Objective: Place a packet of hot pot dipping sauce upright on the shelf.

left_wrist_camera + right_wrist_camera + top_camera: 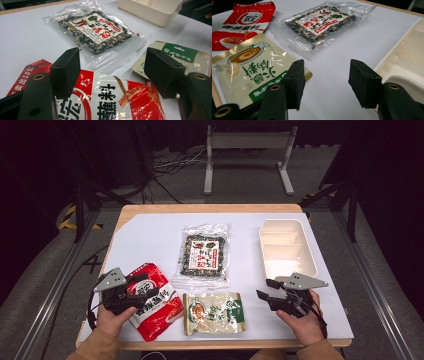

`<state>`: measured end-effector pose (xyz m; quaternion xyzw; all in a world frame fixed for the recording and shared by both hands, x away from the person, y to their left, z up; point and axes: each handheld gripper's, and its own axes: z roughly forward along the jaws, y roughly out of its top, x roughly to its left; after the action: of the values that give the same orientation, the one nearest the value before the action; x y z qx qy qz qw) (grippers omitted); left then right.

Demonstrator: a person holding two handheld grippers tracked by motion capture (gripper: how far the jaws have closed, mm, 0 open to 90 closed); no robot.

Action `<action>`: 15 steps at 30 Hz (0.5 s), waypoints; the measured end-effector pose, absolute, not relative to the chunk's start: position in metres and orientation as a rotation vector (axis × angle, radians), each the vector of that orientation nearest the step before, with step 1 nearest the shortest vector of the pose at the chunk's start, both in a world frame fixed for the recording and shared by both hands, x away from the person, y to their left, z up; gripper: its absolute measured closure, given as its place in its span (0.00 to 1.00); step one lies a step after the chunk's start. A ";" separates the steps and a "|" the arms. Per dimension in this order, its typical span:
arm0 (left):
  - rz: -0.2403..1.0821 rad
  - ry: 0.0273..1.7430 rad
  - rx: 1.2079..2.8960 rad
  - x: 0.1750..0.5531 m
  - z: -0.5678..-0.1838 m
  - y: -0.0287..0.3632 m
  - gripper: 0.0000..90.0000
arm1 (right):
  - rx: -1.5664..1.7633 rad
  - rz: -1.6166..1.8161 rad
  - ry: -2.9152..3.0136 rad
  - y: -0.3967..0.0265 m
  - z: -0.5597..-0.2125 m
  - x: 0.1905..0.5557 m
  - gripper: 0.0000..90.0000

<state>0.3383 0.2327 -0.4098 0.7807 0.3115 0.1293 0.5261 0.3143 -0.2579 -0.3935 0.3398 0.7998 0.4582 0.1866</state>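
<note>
From the high view, a person's two hands each hold a gripper over a white-covered tabletop (150, 240). The left gripper (131, 291) hovers over a glossy red plastic snack pouch (155, 307) at the near left; its fingers (66, 71) are spread apart with nothing pinched. The left gripper view shows the pouch's white label with black lettering just beneath those fingers. The right gripper (265, 290) sits near right, fingers (295, 81) also spread, over bare tabletop. Between the hands lies a flat beige-and-green foil pouch (214, 312); farther back, a clear plastic bag of dark dried food (204, 255). A cream plastic divided tray (287, 247) stands at the right, its compartments empty.
</note>
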 end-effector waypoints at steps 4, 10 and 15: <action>0.306 0.743 1.867 0.338 -0.410 0.232 0.33 | 0.934 1.281 2.292 -0.252 -0.389 0.312 0.48; 0.306 0.741 1.871 0.338 -0.409 0.231 0.33 | 0.928 1.288 2.344 -0.245 -0.387 0.311 0.46; 0.306 0.743 1.869 0.338 -0.409 0.231 0.33 | 0.922 1.315 2.403 -0.234 -0.388 0.309 0.43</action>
<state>0.3377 0.2315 -0.4095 0.7815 0.3106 0.1279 0.5258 0.3087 -0.2345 -0.3879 0.3164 0.8249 0.4513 0.1257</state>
